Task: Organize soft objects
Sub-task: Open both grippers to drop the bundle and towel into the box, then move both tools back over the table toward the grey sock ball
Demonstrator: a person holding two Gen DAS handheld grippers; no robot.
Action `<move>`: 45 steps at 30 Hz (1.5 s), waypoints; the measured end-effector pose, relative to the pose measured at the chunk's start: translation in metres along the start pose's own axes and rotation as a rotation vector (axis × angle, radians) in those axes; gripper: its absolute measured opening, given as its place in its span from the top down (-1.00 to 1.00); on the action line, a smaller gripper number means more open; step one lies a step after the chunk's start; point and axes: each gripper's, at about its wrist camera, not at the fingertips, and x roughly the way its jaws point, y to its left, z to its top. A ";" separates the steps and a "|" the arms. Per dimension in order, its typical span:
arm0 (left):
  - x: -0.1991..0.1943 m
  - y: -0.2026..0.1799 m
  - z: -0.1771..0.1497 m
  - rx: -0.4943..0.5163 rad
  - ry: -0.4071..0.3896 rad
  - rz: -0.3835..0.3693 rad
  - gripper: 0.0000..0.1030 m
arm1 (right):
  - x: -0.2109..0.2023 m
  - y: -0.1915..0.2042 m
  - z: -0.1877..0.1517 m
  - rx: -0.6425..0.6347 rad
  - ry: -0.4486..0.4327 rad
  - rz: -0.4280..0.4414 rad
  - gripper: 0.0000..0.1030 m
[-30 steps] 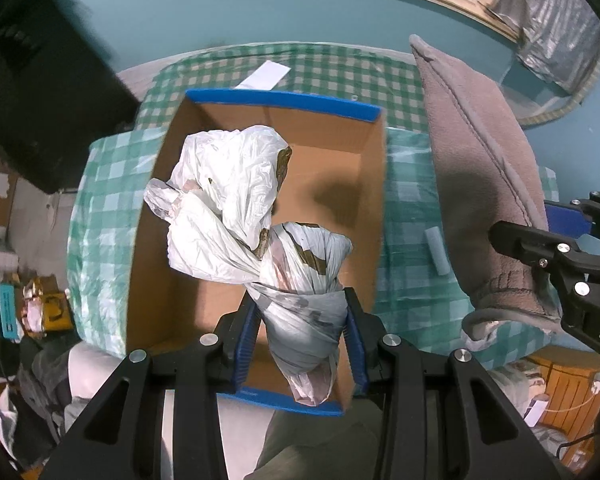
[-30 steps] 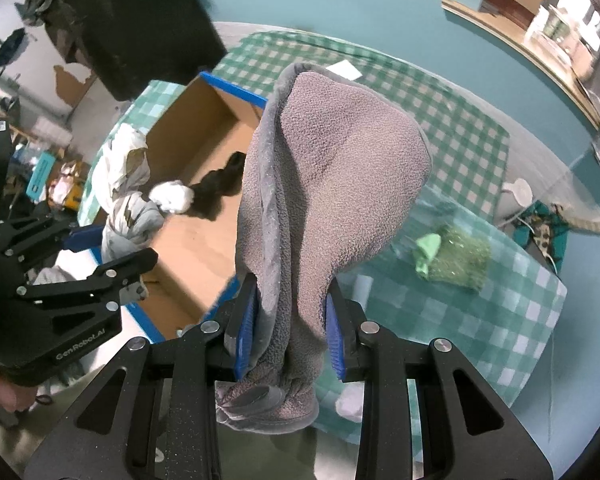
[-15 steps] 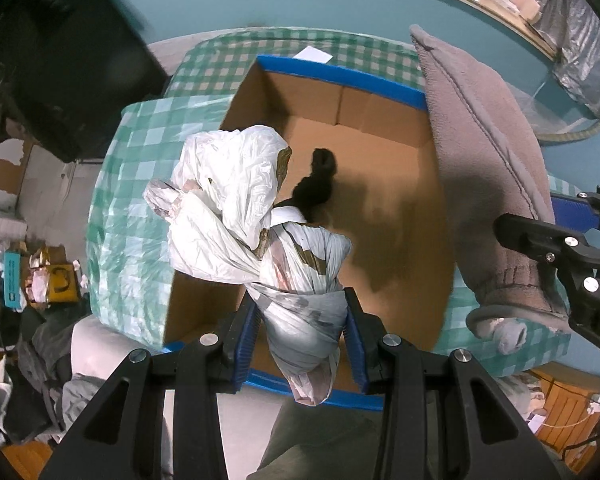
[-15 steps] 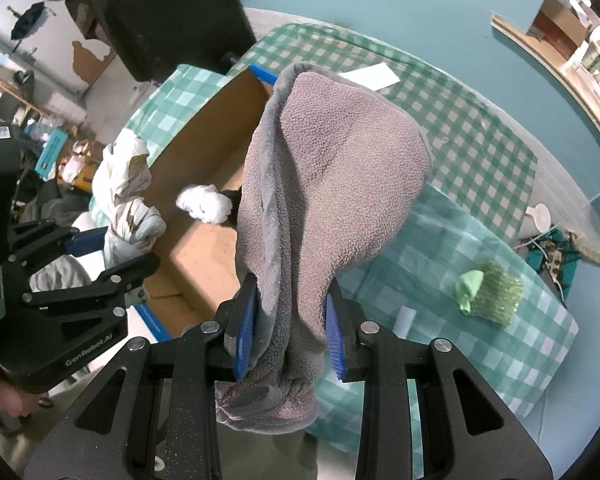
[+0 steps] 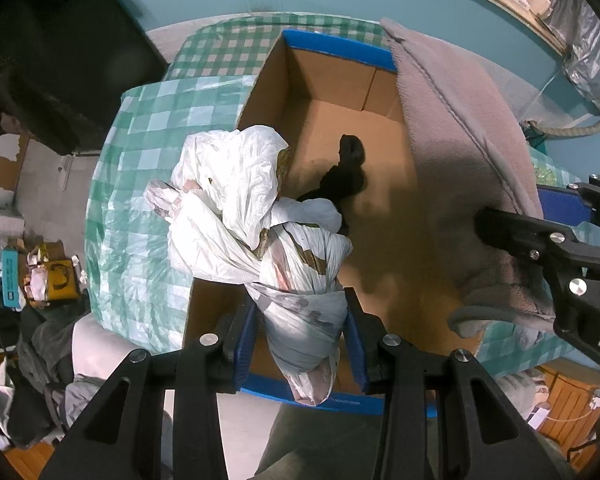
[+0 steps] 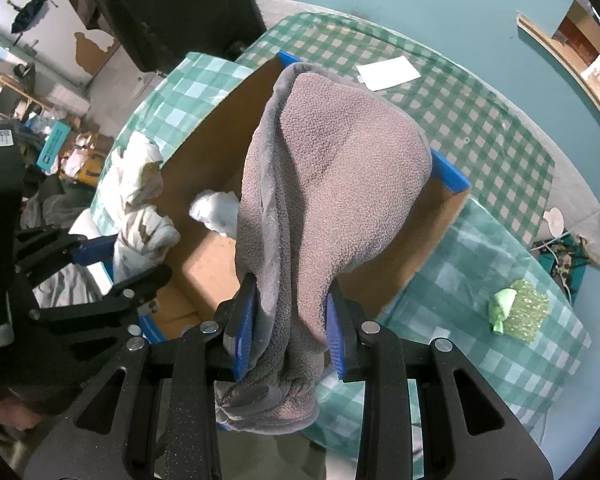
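on the far left of the left wrist view, the checked tablecloth [image 5: 140, 208] hangs over the table edge, bare there. just right of it the white plastic bag bundle [image 5: 240, 208] is held up off the cloth, its twisted, knotted end pinched between the blue pads of the left gripper [image 5: 302, 336]. the grip sits on the tight neck, probably because the loose, puffy part would slip or crumple out of the pads. the bundle hangs over the near left corner of the cardboard box [image 5: 340, 92], so it looks set up for a drop straight in.

inside the box, on its floor, lies a dark soft item [image 5: 346, 168], apart from the walls; it is too shadowed to say what it is, maybe a sock or small toy. a white crumpled piece [image 6: 218, 210] shows near it in the right wrist view.

further right, the grey fleece cloth [image 6: 332, 184] drapes in a long fold from the right gripper [image 6: 290, 332], whose fingers are pressed in on the bunched lower end. holding the gathered end lets the rest hang free above the box's right half, clear of the rim.

right of the box, on the cloth, rest a white paper slip [image 6: 388, 72] and a green mesh pouch [image 6: 520, 312], well apart from both grippers. both held things seem ready to go in; the box has room.
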 end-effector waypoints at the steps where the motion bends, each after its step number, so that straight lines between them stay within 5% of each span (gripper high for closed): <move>1: 0.001 0.001 0.001 0.003 0.001 -0.006 0.22 | 0.002 0.001 0.001 0.004 0.002 0.003 0.40; 11: 0.009 0.000 0.000 0.029 0.021 -0.006 0.18 | 0.011 0.003 0.002 0.061 -0.013 0.006 0.00; 13: 0.008 0.000 -0.001 0.032 0.020 -0.005 -0.07 | 0.009 0.004 0.000 0.071 -0.024 -0.005 -0.20; 17: 0.004 0.003 -0.004 0.026 -0.006 0.002 -0.49 | 0.003 0.000 -0.002 0.105 -0.043 0.000 -0.20; 45: -0.037 -0.035 -0.011 0.112 -0.054 -0.019 -0.50 | -0.040 -0.043 -0.039 0.238 -0.096 -0.016 -0.21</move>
